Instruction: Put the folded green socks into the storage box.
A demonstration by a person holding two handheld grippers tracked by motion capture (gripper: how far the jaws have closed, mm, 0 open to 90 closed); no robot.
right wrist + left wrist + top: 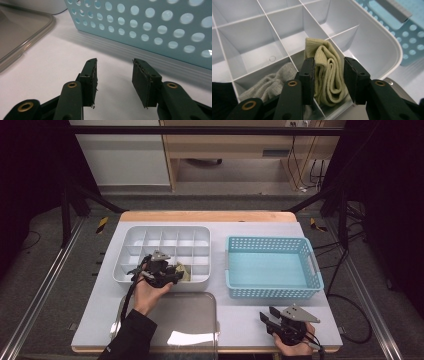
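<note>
Two pairs of tongs are at work over a white tabletop. The left tongs hang over the near right corner of a white divider tray, jaws apart, with a folded olive-yellow sock standing between them in its compartment; the left jaw lies against the sock's side, while a gap shows between the cloth and the right jaw, so nothing is pinched. A grey sock lies crumpled in the compartment just beside it, to the left in the left gripper view. From above, the left hand reaches in over a clear lid lying in front of the tray. The right tongs rest low at the near right edge of the tabletop, jaws apart with nothing between them, pointing at the wall of a light blue basket that sits to the right of the tray.
</note>
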